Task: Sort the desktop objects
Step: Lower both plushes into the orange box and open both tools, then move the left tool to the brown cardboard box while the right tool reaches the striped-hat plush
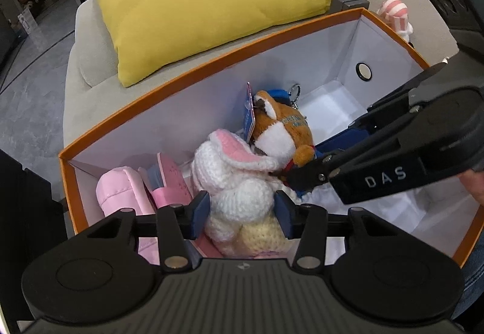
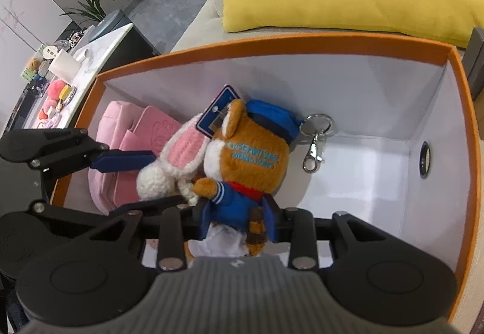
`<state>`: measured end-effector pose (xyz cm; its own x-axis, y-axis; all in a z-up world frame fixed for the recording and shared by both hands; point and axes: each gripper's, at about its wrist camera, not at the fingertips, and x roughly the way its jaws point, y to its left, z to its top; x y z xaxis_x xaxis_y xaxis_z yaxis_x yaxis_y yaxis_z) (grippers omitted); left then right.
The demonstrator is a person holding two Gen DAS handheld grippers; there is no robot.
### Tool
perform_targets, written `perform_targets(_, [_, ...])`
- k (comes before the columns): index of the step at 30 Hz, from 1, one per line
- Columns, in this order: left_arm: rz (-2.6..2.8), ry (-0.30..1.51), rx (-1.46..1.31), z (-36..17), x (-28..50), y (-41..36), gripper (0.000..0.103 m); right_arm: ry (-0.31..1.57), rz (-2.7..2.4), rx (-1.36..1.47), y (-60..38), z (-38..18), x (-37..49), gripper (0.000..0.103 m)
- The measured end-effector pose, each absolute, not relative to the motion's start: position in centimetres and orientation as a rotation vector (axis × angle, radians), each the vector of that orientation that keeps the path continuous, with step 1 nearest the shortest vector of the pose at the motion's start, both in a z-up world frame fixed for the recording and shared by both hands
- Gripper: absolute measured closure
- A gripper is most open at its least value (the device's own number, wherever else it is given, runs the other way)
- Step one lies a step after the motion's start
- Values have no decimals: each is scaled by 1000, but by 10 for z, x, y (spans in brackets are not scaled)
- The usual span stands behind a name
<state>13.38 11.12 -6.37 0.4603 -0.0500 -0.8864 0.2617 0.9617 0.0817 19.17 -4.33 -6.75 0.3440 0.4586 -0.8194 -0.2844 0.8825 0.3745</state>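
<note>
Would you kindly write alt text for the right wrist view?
The right gripper clamps a brown plush fox in a blue uniform inside an orange box with white walls. Beside the fox, the left gripper reaches around a white crocheted rabbit; pink pouches lie behind.

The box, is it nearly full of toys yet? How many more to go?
Not nearly. A pink pouch already lies in the box. In hand: the left gripper is closed on the white bunny, the right gripper on the brown plush, both inside the box. Much of the floor is bare. A striped toy still sits outside; how many remain I cannot tell.
</note>
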Motion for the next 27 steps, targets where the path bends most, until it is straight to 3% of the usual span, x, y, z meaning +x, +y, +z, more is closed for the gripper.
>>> perform_targets(10, [-175,1079,171,-58,133,116,47,1090,462,91,-38,-53,188,59])
perform_targets(14, [-186,1074,132,-50,130,116,47,1062,466,77,-41,-43,184,52])
perform_targets(27, [-239,984,147,-3,120,92,47,951,494,71,-65,-3,167,53])
